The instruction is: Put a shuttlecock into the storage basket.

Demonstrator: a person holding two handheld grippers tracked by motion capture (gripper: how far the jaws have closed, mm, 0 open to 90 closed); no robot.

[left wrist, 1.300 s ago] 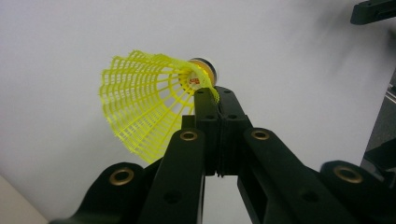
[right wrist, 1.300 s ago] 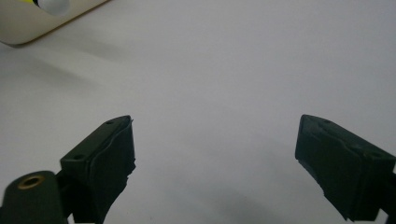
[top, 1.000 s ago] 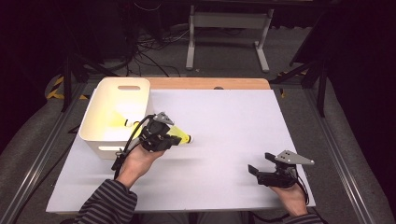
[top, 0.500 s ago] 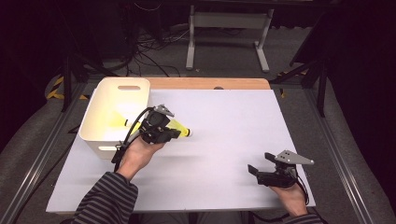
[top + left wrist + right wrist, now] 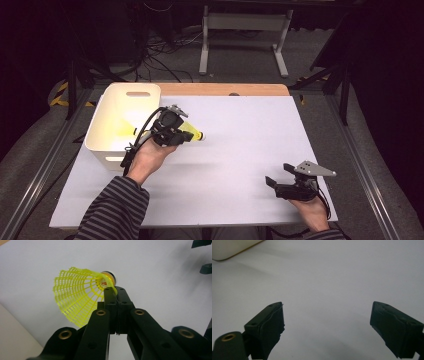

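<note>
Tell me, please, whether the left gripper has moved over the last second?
Yes. The left gripper, shut on the yellow shuttlecock, has moved slightly up the high view, toward the table's far edge, keeping beside the white bin.

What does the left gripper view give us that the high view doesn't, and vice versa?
Left gripper view: the grip detail. The jaws are shut on the mesh skirt edge of the yellow shuttlecock, near its cork, and red print on the cork is visible. High view: the layout. The white bin sits just beside the left gripper, and the right gripper rests open near the table's front right. Both: the shuttlecock held by the left gripper over the white table.
</note>
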